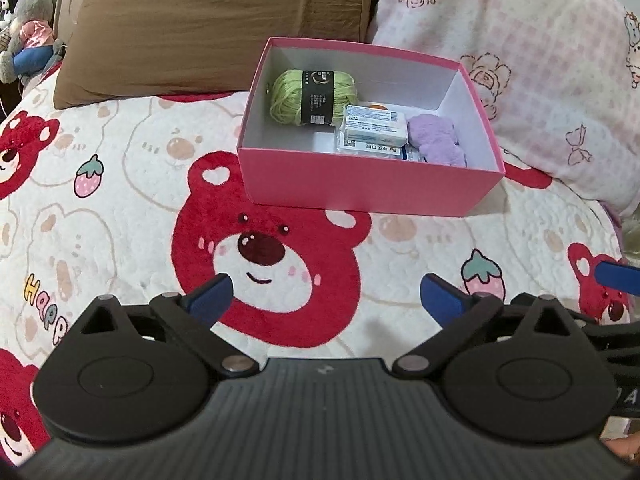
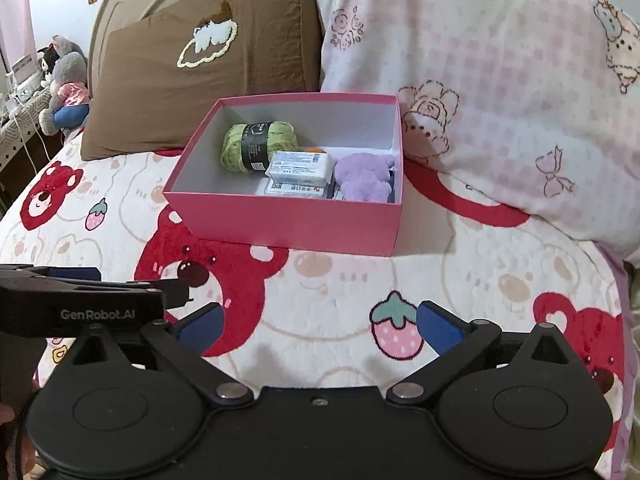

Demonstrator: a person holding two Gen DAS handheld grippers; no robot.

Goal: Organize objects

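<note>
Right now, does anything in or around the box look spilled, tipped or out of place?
Nothing stands out. The pink box sits flat on the bedspread, holding the green yarn, white packets and a purple plush. Nothing has spilled beside it. Both grippers, left and right, are open and empty.

The right claw point(image 2: 320, 326) stands wide open and empty above the bear-print bedspread point(image 2: 340, 280). Further back, a pink box point(image 2: 288, 222) holds green yarn point(image 2: 258, 144), a white packet point(image 2: 300, 168) and a purple plush point(image 2: 364, 178).
</note>
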